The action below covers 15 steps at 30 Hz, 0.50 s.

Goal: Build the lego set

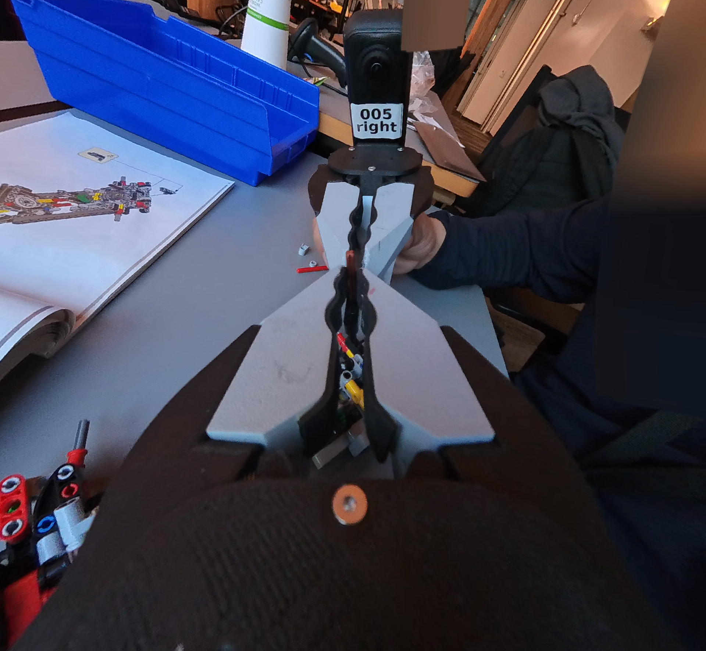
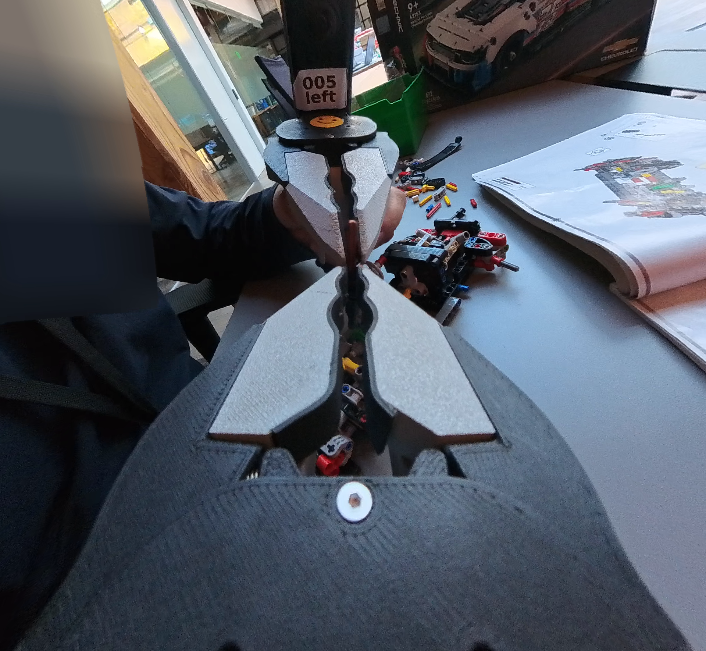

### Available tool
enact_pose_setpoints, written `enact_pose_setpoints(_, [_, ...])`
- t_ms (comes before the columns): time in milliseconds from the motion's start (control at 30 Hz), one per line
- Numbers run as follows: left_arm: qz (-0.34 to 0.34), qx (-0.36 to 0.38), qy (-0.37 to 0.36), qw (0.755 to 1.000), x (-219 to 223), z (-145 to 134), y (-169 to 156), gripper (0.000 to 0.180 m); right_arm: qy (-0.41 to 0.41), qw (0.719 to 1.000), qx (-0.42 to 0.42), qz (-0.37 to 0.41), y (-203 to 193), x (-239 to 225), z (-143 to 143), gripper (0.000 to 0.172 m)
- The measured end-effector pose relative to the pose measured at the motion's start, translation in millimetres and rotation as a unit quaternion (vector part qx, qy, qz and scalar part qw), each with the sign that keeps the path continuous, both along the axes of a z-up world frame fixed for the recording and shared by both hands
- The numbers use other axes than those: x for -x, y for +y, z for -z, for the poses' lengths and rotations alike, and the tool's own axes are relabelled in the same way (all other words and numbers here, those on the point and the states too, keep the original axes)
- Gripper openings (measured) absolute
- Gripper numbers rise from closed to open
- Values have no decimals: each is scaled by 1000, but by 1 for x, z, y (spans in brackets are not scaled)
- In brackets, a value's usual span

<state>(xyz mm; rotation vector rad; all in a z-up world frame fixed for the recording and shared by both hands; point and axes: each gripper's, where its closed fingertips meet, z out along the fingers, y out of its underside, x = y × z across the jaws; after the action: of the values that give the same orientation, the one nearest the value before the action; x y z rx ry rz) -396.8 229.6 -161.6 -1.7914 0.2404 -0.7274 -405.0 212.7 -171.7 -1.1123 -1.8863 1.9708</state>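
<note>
My left gripper (image 1: 349, 274) and my right gripper (image 2: 349, 269) meet tip to tip above the grey table (image 1: 183, 308). A thin dark red axle (image 1: 350, 259) runs between them, and both pairs of fingers are shut on it. In the right wrist view the axle (image 2: 352, 239) rises from my right gripper's tips into the left gripper's (image 2: 349, 260) closed fingers. The right gripper (image 1: 354, 264) faces me in the left wrist view. The partly built black and red model (image 2: 431, 254) lies on the table to the right, and also shows at the lower left of the left wrist view (image 1: 38, 510).
An open instruction booklet (image 1: 95, 212) lies on the table and also shows in the right wrist view (image 2: 611, 193). A blue bin (image 1: 153, 71) and a paper cup (image 1: 267, 21) stand behind. A red axle (image 1: 311, 269) and small grey pieces (image 1: 303, 249) lie loose. Loose pieces (image 2: 428, 189), a green bin (image 2: 397, 109) and the set's box (image 2: 515, 9) stand farther back. Left and right tips are no more than a few centimetres apart.
</note>
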Motion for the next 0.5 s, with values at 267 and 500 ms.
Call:
enact_pose_setpoints(267, [-5, 24, 36, 999, -3, 10, 2, 1, 15, 999, -18, 31, 25, -3, -16, 14])
enact_pose_setpoints(500, [-12, 32, 64, 997, -5, 17, 4, 0, 17, 997, -71, 33, 9, 2, -5, 3])
